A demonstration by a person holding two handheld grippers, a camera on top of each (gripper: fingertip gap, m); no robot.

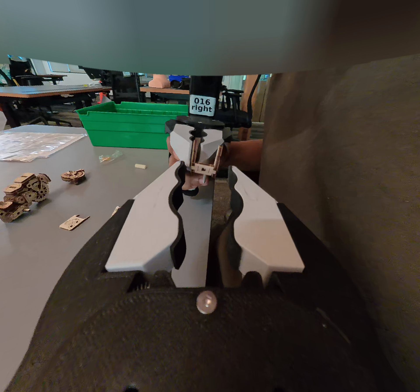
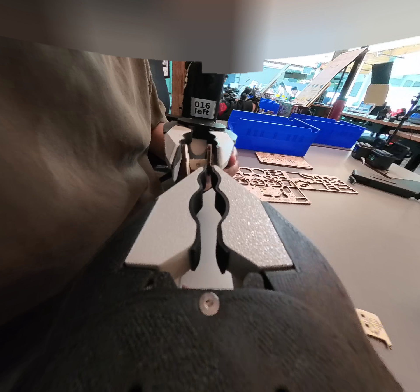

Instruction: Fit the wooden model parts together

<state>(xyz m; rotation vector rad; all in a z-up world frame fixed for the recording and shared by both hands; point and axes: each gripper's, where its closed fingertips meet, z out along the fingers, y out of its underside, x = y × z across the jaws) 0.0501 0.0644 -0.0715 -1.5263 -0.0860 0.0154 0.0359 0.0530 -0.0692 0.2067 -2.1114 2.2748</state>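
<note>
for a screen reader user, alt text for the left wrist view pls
The open left gripper faces the right gripper, which grips a U-shaped wooden frame. Wooden gear parts and a green bin sit on the grey table.
</note>
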